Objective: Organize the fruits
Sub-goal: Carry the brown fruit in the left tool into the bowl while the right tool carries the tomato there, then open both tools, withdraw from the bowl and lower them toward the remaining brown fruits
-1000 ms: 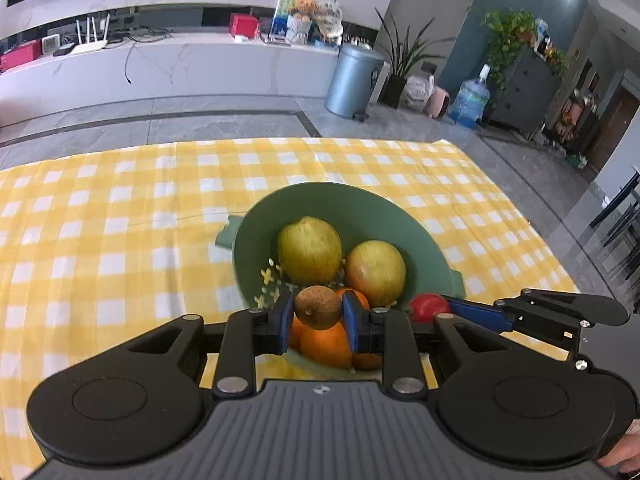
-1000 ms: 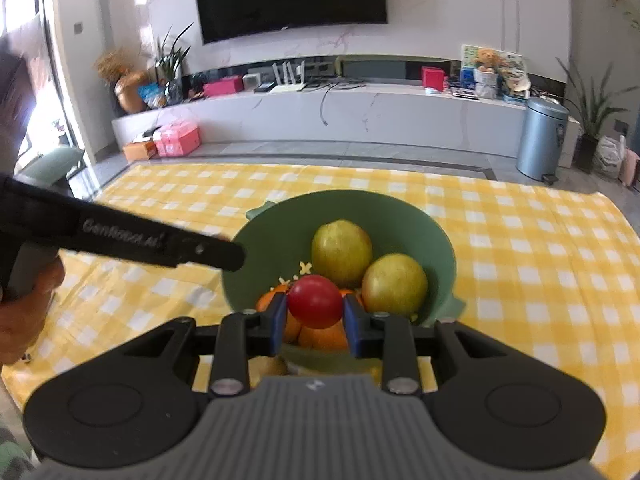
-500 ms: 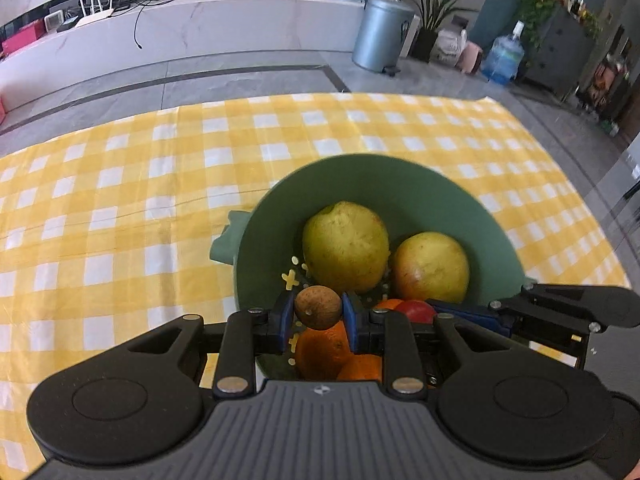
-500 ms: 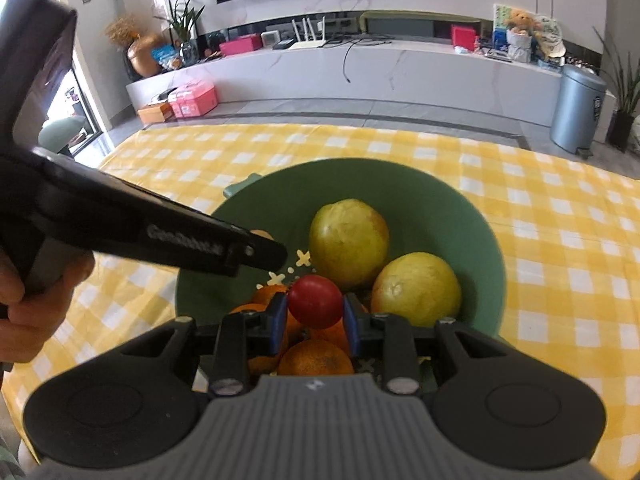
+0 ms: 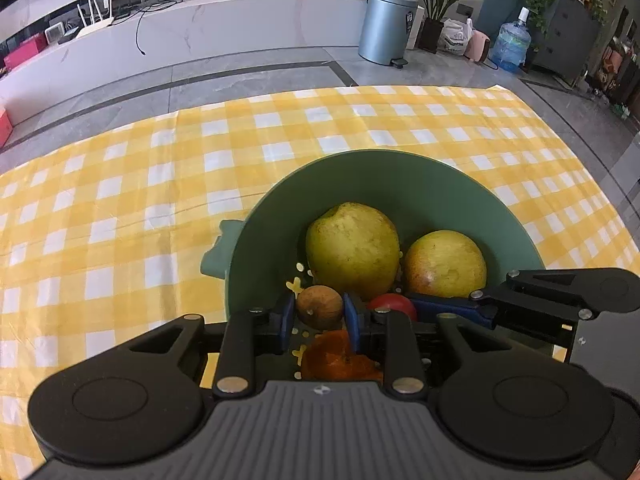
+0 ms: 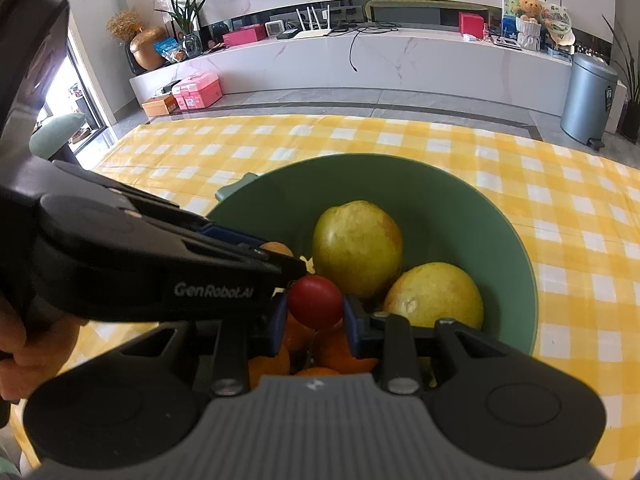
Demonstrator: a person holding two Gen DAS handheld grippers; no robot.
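At the lower centre of the left wrist view, the left gripper (image 5: 316,316) has a small brown fruit (image 5: 319,306), possibly a kiwi, between its blue pads; the jaws are opening, and a sliver of gap shows beside the left pad, though whether the right pad touches cannot be told. The fruit sits low inside the green bowl (image 5: 400,176), which stands on the yellow checked tablecloth (image 5: 120,200). Below it an orange (image 5: 340,356) is half hidden by the gripper body. Two yellow-green pears (image 5: 352,248) fill the bowl's middle.

In the right wrist view the right gripper (image 6: 315,316) is clamped on a small red tomato (image 6: 315,301) over the bowl's near side. The left tool crosses the left of this frame, covering most of the brown fruit; a hand (image 6: 36,348) is cut off at the lower left edge.
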